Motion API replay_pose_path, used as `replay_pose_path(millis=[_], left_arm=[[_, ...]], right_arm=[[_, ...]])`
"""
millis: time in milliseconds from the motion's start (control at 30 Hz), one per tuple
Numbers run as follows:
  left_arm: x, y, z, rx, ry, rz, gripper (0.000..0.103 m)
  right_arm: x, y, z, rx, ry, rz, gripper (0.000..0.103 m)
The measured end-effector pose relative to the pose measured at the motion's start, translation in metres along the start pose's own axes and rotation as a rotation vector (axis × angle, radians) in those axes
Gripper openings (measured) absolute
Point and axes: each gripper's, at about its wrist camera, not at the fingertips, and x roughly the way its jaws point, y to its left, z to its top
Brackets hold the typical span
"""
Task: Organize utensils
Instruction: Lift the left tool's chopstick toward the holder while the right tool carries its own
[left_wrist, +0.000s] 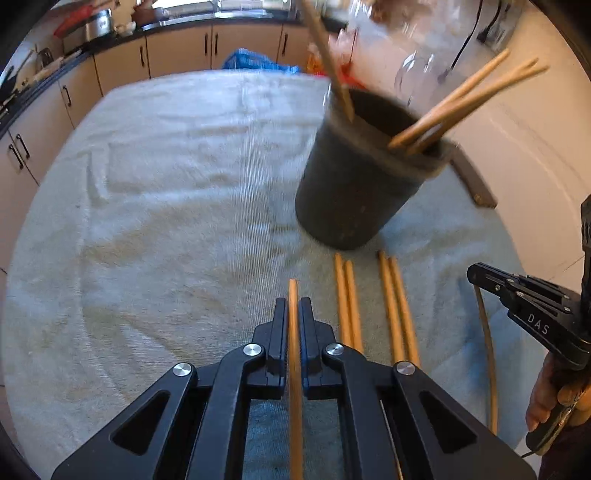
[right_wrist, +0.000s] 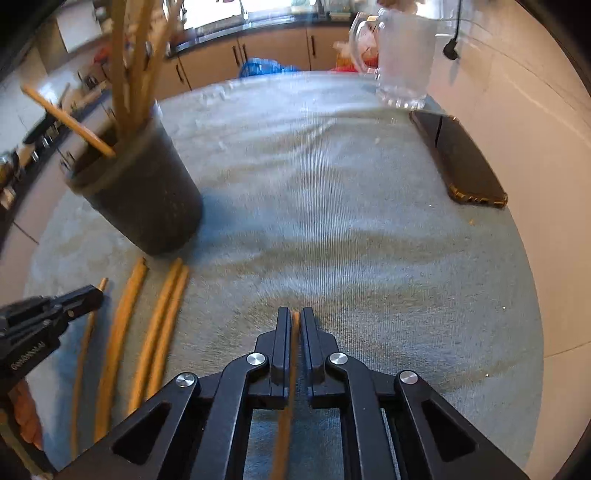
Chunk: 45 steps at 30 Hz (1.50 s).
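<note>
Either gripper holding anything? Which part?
Both. Left gripper pinches a chopstick just below its far tip; right gripper likewise grips another chopstick.

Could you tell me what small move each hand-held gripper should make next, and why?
Probably lift both and carry them to the dark cup. The left hand-held gripper is shut on a chopstick, and the right hand-held gripper is shut on another chopstick. The cup already holds several, while four more chopsticks lie on the towel.
</note>
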Motion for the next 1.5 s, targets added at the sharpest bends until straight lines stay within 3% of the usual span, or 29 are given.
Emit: replay_pose_path(millis=[300,567,767,1033,1500], left_arm=[[-0.098,-0.017,-0.010,0.022,-0.257,-0.012,0.005],[-0.146,-0.040,-0.044,0.093,-0.396,0.043,0.005],[-0.173,-0.040,-0.063,0.115,-0.438,0.047,0.005],[-0.194,-0.032,-0.077,0.069,-0.462,0.044,0.005],[-0.220,-0.038,-0.092,0.060,-0.491,0.020,0.005]], right_arm=[[-0.087,0.002,-0.005,0.004,-0.243,0.074,0.006],[-0.141,0.011,-0.035,0.004,-0.377,0.079,0.006],[-0.177,0.013,-0.055,0.004,-0.446,0.101,0.006],[-0.209,0.023,-0.071,-0.018,-0.525,0.093,0.006],[-0.229,0.033,-0.086,-0.060,-0.554,0.097,0.006]])
